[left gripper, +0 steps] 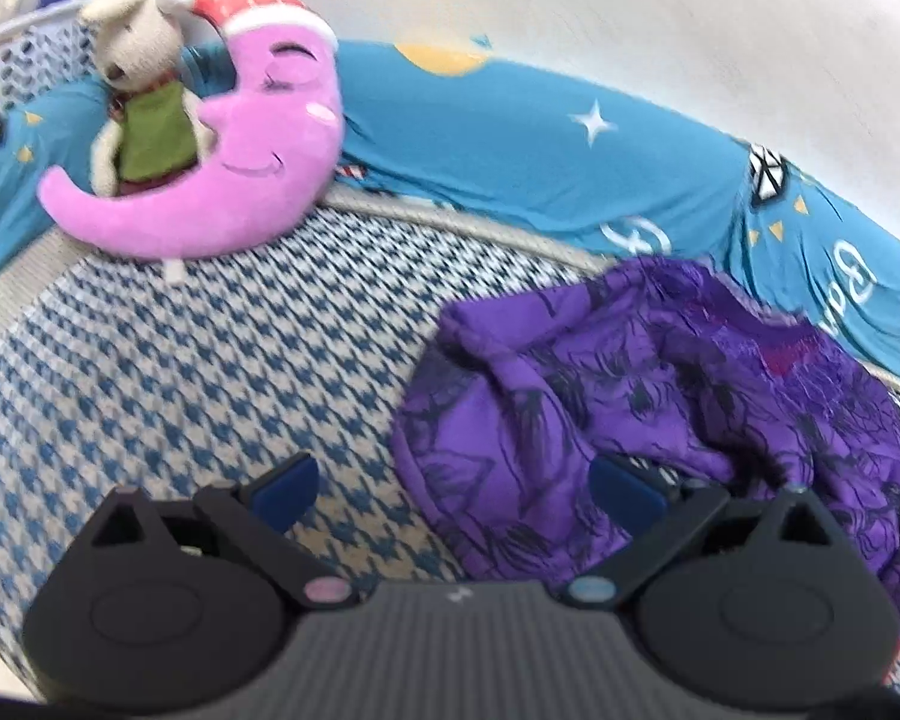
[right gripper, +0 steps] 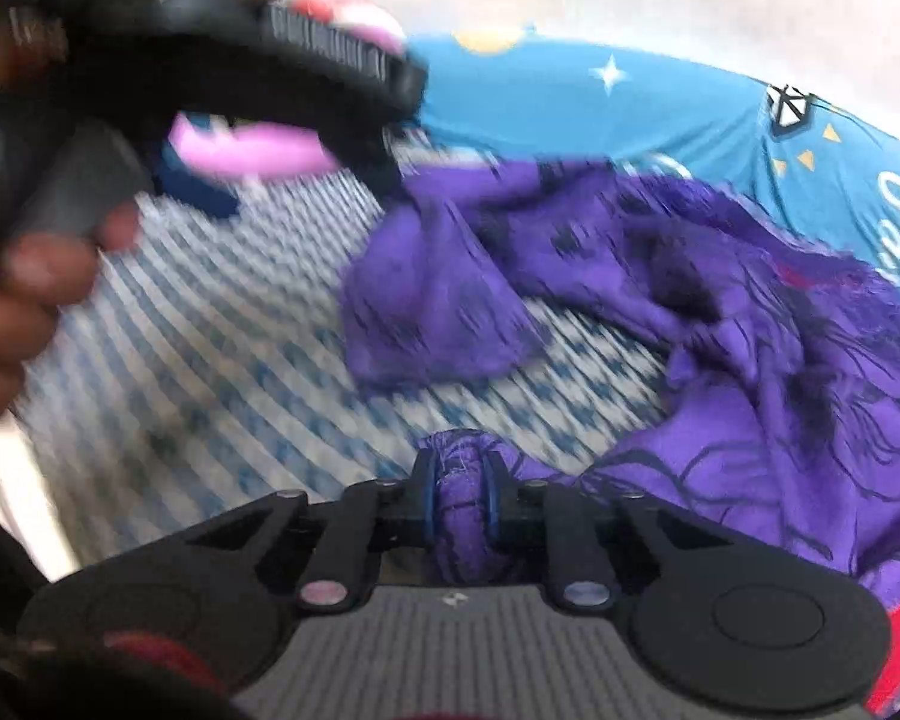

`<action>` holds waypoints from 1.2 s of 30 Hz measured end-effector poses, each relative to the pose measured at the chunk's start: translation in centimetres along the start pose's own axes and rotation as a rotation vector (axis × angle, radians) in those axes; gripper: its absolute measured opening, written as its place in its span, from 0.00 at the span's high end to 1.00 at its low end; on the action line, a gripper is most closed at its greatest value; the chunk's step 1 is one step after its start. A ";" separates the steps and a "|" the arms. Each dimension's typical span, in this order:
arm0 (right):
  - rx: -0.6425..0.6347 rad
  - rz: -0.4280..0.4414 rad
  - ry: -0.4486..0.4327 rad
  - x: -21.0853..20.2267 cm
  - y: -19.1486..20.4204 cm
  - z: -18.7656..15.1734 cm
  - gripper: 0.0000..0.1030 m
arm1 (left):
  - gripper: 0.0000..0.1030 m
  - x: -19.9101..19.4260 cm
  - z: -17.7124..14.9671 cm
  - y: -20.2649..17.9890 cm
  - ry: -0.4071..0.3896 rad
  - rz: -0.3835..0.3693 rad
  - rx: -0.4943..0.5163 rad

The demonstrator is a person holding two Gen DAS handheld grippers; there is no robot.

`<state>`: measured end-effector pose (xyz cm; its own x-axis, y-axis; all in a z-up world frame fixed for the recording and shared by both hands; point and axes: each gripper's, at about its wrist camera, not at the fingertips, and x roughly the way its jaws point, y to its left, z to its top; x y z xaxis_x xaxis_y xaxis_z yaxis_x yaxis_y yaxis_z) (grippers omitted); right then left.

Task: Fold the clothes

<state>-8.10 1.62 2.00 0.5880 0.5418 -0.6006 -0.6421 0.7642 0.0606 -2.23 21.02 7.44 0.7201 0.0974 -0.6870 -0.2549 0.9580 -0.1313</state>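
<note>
The purple garment (left gripper: 660,408) is lying crumpled on the checked bed cover (left gripper: 210,372), bunched up on the side away from the pink moon pillow (left gripper: 240,138) and pressing close against the long blue cushion (left gripper: 510,144) that is running along the wall. It is not flat and no neat fold is showing anywhere in it, so I judge it is being pulled out or rearranged rather than resting finished.

The right hand-held gripper (right gripper: 459,486) is pinching a rolled wad of the purple cloth between its blue pads, jaws drawn in tight around it. Holding a bunched edge like that is giving the person a firm pull on the fabric, though the motion blur is hiding which hem or corner it is.

The left hand-held gripper (left gripper: 456,483) is standing wide apart with nothing between its pads; one pad is hovering over the garment's near edge, the other over bare cover. In the right wrist view its dark body is hanging above the cloth's end nearest the moon pillow, with the person's hand (right gripper: 18,312) wrapped around the handle. I take that as lining up for a second hold, but it is only a guess.

For room, the broad stretch of bed cover between the garment and the moon pillow is lying open, the natural place for spreading it. The stuffed rabbit (left gripper: 141,84) is leaning on the moon pillow, well apart from the cloth. The blue cushion is the tight side.
</note>
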 end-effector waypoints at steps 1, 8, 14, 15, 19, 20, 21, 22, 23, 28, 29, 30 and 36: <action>0.011 0.059 -0.032 -0.8 0.3 0.4 0.84 | 0.02 -0.5 0.2 0.3 -0.026 0.012 -0.006; -0.017 0.479 -0.144 -5.0 3.3 1.8 0.80 | 0.02 -2.9 1.6 2.8 -0.158 0.139 -0.054; -0.061 0.474 -0.058 -4.6 4.1 1.0 0.72 | 0.02 -2.6 1.7 2.8 -0.140 0.143 -0.039; -0.058 0.451 -0.052 -4.7 3.9 0.9 0.72 | 0.02 -2.6 1.6 2.5 -0.140 0.138 -0.031; -0.011 0.351 -0.036 -5.2 2.2 0.6 0.72 | 0.02 -2.2 1.0 0.8 -0.119 0.103 0.011; 0.000 0.326 -0.032 -5.3 1.8 0.5 0.72 | 0.02 -2.2 0.8 0.3 -0.115 0.094 0.024; 0.012 0.301 -0.028 -5.5 1.4 0.5 0.72 | 0.02 -2.2 0.5 -0.2 -0.116 0.088 0.039; 0.024 0.276 -0.024 -5.6 1.0 0.4 0.72 | 0.02 -2.3 0.3 -0.8 -0.117 0.081 0.055; 0.035 0.251 -0.021 -5.7 0.5 0.3 0.72 | 0.02 -2.3 0.1 -1.4 -0.117 0.074 0.073; 0.093 0.117 -0.022 -6.4 -2.4 0.2 0.71 | 0.01 -2.2 -1.3 -4.6 -0.104 0.021 0.164; 0.108 0.091 -0.023 -6.7 -3.0 0.1 0.71 | 0.01 -2.1 -1.5 -5.1 -0.101 0.012 0.180; 0.124 0.068 -0.022 -7.0 -3.7 -0.1 0.71 | 0.01 -2.1 -1.8 -5.7 -0.098 0.002 0.195; 0.200 -0.045 -0.029 -9.5 -7.2 -0.9 0.71 | 0.01 -2.0 -3.5 -8.5 -0.055 -0.058 0.263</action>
<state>-9.47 -9.35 6.56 0.6298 0.5134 -0.5829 -0.5064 0.8404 0.1929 -3.76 11.73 7.47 0.7646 0.0485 -0.6427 -0.0416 0.9988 0.0258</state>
